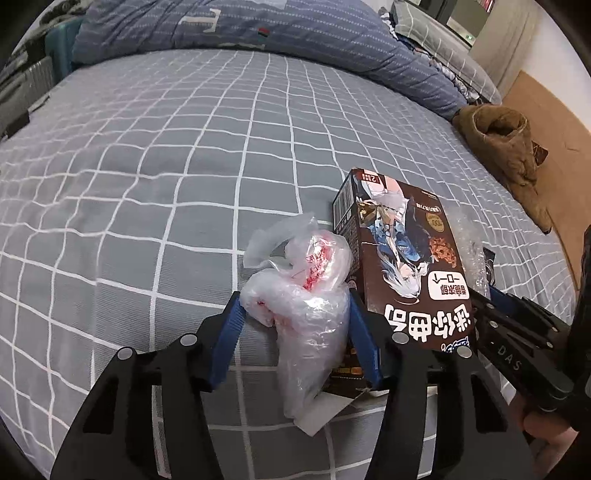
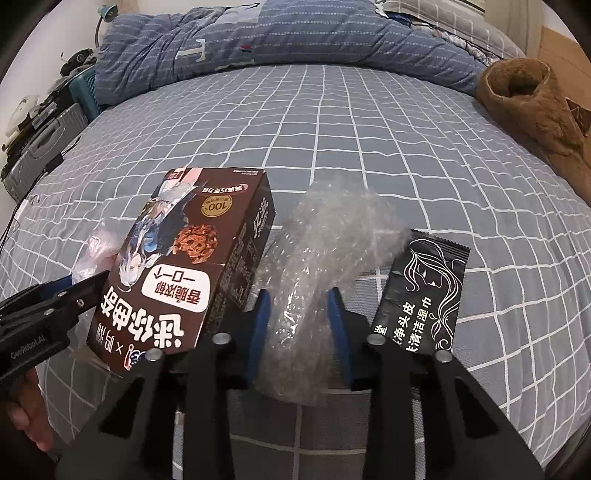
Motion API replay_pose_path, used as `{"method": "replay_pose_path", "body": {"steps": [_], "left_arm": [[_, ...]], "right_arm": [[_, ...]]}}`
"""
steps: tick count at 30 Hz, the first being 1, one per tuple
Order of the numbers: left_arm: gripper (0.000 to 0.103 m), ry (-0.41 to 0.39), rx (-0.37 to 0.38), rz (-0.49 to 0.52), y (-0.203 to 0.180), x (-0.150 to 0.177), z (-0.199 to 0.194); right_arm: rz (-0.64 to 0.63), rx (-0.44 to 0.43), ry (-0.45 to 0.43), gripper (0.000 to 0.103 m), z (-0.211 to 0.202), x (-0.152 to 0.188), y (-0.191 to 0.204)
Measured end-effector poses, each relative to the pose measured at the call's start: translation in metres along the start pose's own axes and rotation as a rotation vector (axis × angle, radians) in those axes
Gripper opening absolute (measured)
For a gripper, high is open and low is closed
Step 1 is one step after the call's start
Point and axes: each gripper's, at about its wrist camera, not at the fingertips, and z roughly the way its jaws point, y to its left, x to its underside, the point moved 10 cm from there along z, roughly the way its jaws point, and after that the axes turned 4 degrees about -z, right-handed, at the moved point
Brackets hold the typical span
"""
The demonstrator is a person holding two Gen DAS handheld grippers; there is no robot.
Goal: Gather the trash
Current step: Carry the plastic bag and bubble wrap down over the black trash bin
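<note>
On the grey checked bed, my left gripper (image 1: 295,295) is shut on a crumpled clear plastic bag with red print (image 1: 306,295). A brown cookie box (image 1: 402,251) lies just right of it, also in the right wrist view (image 2: 184,266). My right gripper (image 2: 299,295) is shut on a wad of bubble wrap (image 2: 314,258), which also shows in the left wrist view (image 1: 472,254). A black wet-wipe sachet (image 2: 424,291) lies to the right of the right gripper. The left gripper (image 2: 74,291) shows at the left of the right wrist view.
A blue striped duvet (image 1: 258,26) is bunched at the head of the bed. A brown fuzzy garment (image 2: 535,107) lies at the bed's right edge. Suitcases and clutter (image 2: 40,136) stand beside the bed at left. A white paper scrap (image 1: 325,410) lies under the bag.
</note>
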Motion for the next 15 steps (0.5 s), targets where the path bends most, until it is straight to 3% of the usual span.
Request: {"method": "replay_pose_path", "body": {"steps": [15], "left_arm": [[0.049, -0.045, -0.035, 0.006, 0.005, -0.010, -0.019]], "right_arm": [[0.002, 0.011, -0.030, 0.020, -0.018, -0.007, -0.001]]}}
